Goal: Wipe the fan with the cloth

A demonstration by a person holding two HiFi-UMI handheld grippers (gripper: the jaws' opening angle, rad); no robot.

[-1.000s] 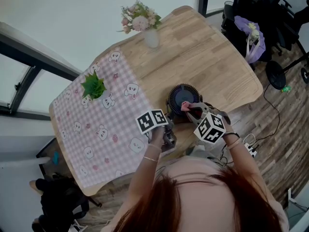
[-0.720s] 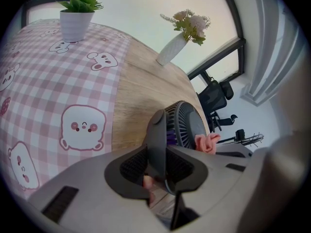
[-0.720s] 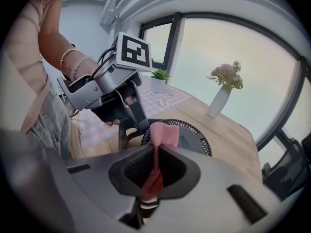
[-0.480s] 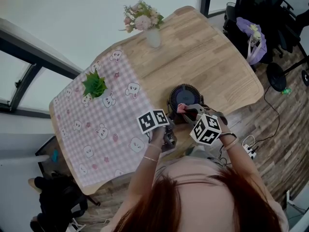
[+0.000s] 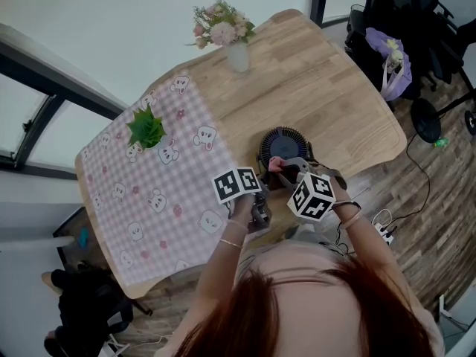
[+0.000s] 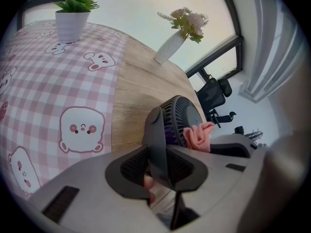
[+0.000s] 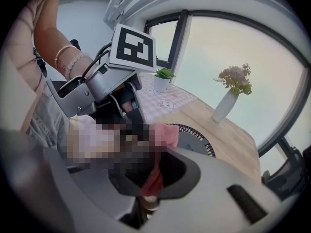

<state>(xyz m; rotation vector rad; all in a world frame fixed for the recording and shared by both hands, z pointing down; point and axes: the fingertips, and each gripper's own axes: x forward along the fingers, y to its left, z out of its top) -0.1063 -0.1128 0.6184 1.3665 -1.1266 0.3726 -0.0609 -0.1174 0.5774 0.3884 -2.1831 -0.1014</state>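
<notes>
The right gripper (image 5: 288,171) is pinching the pink cloth (image 5: 274,166) between its jaws, a fold hanging down between them and the rest bunched against the near rim of the fan (image 5: 284,144). Over the past second this gripper is seen drawing leftward: its marker cube (image 5: 310,195) is now sitting closer to the left gripper's, and the cloth is lying at the lower left edge of the grille rather than on the face of the fan, leaving more of the round dark grille showing in the head view. The left gripper (image 6: 158,165) is staying where it was, its jaws closed on the fan's dark back housing (image 6: 156,140) and steadying it, with its own cube (image 5: 236,186) unmoved just beside the checked tablecloth (image 5: 149,192). The fan is standing on the bare wood of the table (image 5: 320,88), near the person's edge, its grille tilted upward. A potted plant (image 5: 145,131) is resting on the pink tablecloth, and a white vase of flowers (image 5: 232,47) is standing at the far side of the table, both well apart from the fan and both unchanged.
</notes>
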